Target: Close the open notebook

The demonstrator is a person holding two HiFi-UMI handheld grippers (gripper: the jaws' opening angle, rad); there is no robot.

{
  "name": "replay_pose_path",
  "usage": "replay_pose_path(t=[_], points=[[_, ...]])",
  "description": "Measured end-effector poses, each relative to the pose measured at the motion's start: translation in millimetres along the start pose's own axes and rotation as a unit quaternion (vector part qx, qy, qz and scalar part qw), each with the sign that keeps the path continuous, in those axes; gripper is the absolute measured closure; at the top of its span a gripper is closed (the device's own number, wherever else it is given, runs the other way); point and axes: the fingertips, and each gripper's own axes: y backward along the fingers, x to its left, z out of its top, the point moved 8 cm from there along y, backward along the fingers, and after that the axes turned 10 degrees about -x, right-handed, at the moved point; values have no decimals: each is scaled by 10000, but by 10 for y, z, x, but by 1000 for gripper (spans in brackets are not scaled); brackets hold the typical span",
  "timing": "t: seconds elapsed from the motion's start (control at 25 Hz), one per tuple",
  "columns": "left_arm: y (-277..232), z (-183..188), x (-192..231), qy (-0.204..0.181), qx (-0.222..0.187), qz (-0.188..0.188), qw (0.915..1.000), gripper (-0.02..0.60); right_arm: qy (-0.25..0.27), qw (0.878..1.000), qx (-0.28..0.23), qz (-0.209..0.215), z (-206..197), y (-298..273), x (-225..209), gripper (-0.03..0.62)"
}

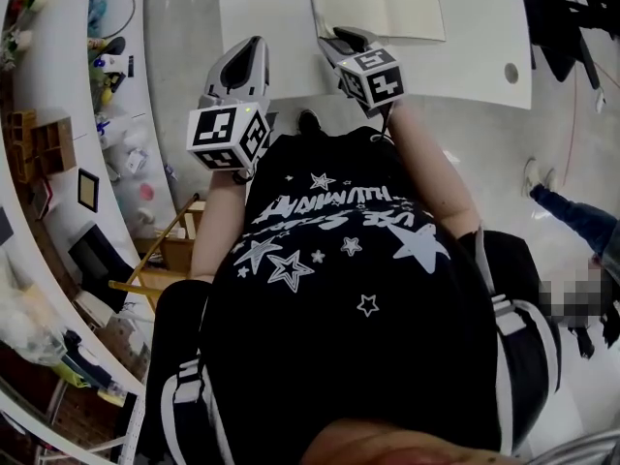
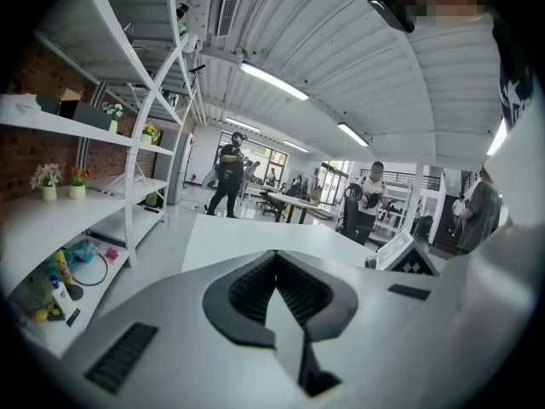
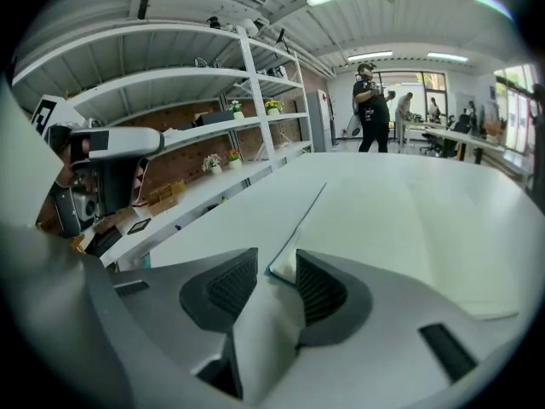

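head view: two grey hand-held grippers sit in the upper middle of the frame, and two black-and-white marker cubes (image 1: pixel 228 136) show, one on each. the left gripper (image 1: pixel 254 46) is at centre left. the right gripper (image 1: pixel 334 45) is just to its right, with its tip at the lower left corner of the one open cream-paged notebook (image 1: pixel 383 3). the notebook lies flat at the top edge of the frame on a white rectangular table (image 1: pixel 484 61). below the grippers, a person's black t-shirt with white stars (image 1: pixel 339 260) fills the middle. one curved white shelf (image 1: pixel 58 95) holding small clutter runs down the left side.

left gripper view: the left gripper (image 2: pixel 275 258) has its two black ribbed pads pressed together at the tips, with nothing between them. the white table stretches beyond. white shelving at the left carries four small flower pots (image 2: pixel 47 180). at least three people stand in the distance.

right gripper view: the right gripper (image 3: pixel 277 260) has its two pads spread apart. the near corner of the notebook (image 3: pixel 409 228) sits between them, close to the right-hand pad; i cannot tell whether it touches. the open pages spread across the centre and right of the frame. the left gripper shows at middle left. one person in black (image 3: pixel 370 109) stands at upper centre.
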Motion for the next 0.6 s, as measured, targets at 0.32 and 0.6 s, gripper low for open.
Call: replay_pose_path(t=[0.32,0.6], points=[[-54,-11,113,74,36,-15,10000,571,1210,9901,678,-228,-3,-196,119,467],[-64,-13,194,94,37,5,9999,571,1489,9844,782,-525,25,-218,166,468]])
